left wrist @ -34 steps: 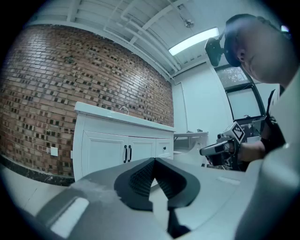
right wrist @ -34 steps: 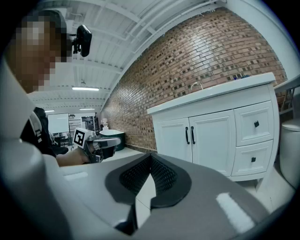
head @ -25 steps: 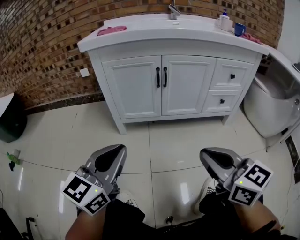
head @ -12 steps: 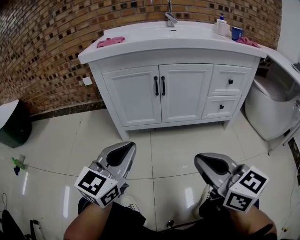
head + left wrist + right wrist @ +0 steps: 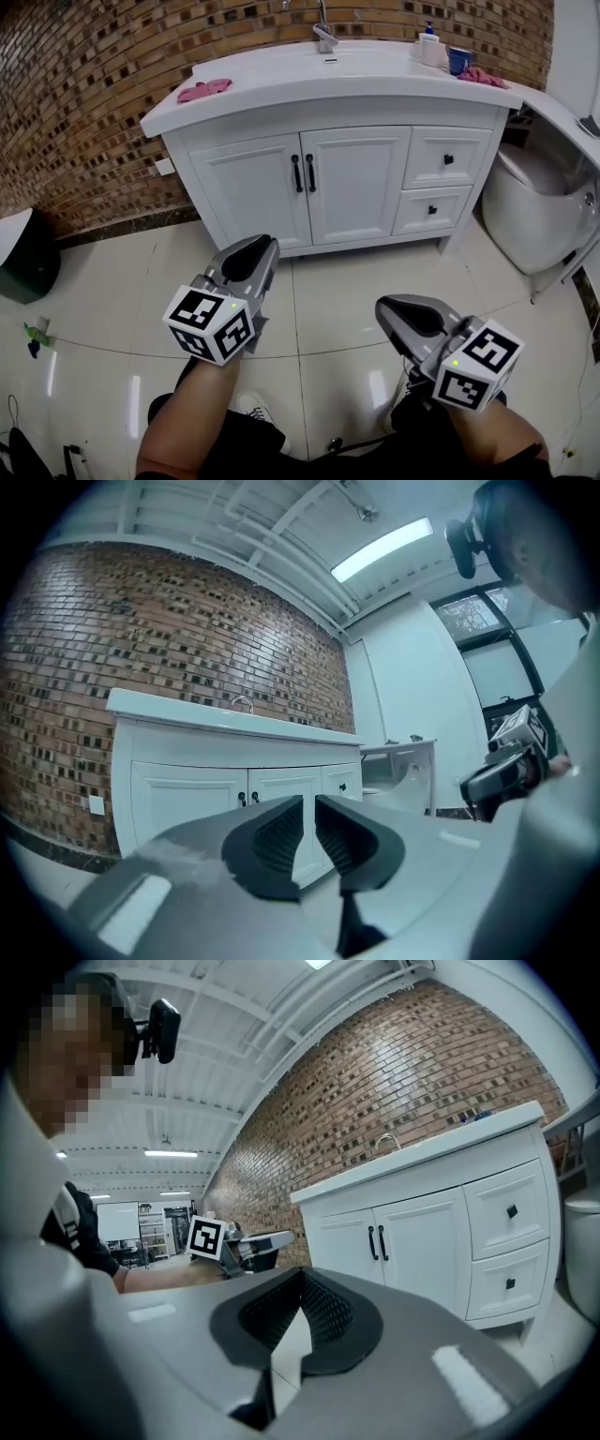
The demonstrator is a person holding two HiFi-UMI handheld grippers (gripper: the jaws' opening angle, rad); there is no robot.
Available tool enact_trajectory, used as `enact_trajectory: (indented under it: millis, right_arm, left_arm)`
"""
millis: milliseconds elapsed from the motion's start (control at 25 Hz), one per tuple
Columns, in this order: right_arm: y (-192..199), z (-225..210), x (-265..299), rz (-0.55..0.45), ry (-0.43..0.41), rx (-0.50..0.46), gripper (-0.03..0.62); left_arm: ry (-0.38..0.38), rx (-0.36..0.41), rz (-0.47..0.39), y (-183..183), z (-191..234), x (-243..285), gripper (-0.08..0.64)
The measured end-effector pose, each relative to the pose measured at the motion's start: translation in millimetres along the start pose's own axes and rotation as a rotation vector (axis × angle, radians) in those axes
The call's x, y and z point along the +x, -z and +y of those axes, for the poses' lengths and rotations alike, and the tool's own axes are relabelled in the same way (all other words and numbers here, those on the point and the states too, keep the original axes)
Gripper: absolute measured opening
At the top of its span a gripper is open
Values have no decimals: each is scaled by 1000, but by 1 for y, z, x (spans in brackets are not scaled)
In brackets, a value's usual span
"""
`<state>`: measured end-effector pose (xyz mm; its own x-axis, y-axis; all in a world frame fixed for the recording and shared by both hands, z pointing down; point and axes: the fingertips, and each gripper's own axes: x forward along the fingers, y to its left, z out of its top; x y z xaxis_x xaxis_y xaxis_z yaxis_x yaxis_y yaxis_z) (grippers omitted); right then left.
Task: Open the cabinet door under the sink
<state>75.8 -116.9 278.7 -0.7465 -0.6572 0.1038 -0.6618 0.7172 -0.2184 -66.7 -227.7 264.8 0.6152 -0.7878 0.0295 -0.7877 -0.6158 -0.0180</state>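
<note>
The white sink cabinet (image 5: 253, 192) stands ahead against the brick wall, both doors closed. Two black handles (image 5: 296, 173) (image 5: 310, 172) sit side by side at the middle seam. My left gripper (image 5: 261, 246) is held level over the floor tiles, short of the doors and pointing at them. Its jaws have just been opening and stand open by a narrow gap with nothing between them (image 5: 309, 808); the handles (image 5: 247, 799) show just beyond its tips. My right gripper (image 5: 386, 305) hangs lower and further back, shut and empty (image 5: 301, 1277), with the handles (image 5: 378, 1242) far ahead of it.
Two drawers (image 5: 445, 159) take up the cabinet's right side. A white toilet (image 5: 530, 216) stands at the right and a dark bin (image 5: 23, 258) at the left. On the counter are a pink cloth (image 5: 202, 91), a faucet (image 5: 324, 37) and a soap bottle (image 5: 428, 42).
My left gripper has risen and moved forward toward the cabinet doors. The right gripper has stayed in place. The head view has tilted so the cabinet sits slightly further left.
</note>
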Motion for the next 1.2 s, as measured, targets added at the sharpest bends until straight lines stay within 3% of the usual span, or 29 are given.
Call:
enact_trajectory:
  millis: [160, 520, 880, 1200]
  right_arm:
    - [-2, -1, 6, 21, 2, -61, 8]
    - [-6, 7, 16, 32, -63, -53, 8]
    - [3, -37, 16, 61, 17, -6, 8]
    - [7, -67, 25, 83, 30, 2, 8]
  left_arm:
    - [-14, -15, -9, 4, 13, 25, 78]
    - [-72, -7, -5, 21, 67, 81, 109]
    - [-93, 0, 48, 46, 99, 143, 115]
    - [-101, -6, 65, 56, 119, 182, 125]
